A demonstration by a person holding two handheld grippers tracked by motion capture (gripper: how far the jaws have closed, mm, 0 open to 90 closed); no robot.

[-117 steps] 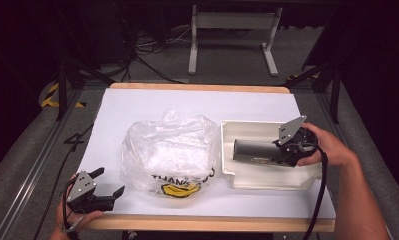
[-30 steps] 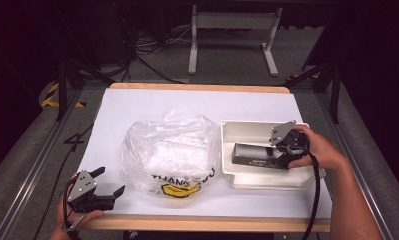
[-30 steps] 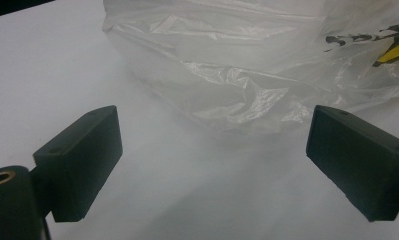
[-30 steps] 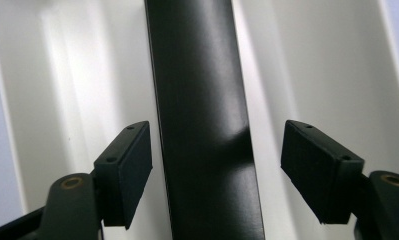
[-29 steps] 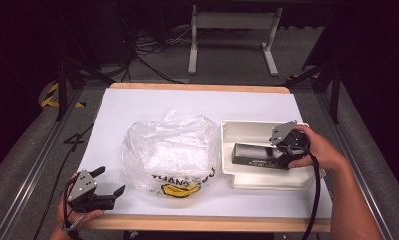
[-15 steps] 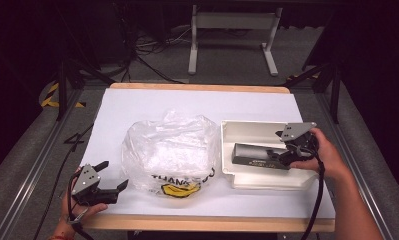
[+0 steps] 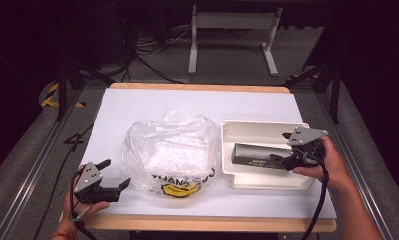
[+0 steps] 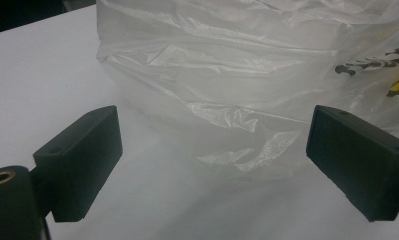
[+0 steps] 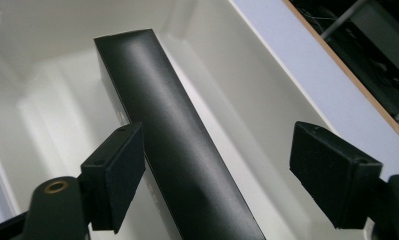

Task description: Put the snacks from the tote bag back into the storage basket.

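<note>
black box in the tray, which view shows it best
The high view: the whole black box lies lengthwise in the white tray. The right gripper view gives a close look at its top face between open jaws, near end cut off. The left gripper view faces the plastic bag.

The high view looks forward and down over the bench (image 7: 137,107); each gripper view sits close, sharing the plastic bag (image 8: 247,75) and tray (image 9: 227,115).

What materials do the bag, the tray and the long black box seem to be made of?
Bag: thin translucent plastic film, crinkled and glossy, with print.
Tray: probably moulded plastic, off-white, smooth with rounded corners.
Long black box: perhaps coated cardboard, judging by its sharp edges and soft satin sheen.
</note>
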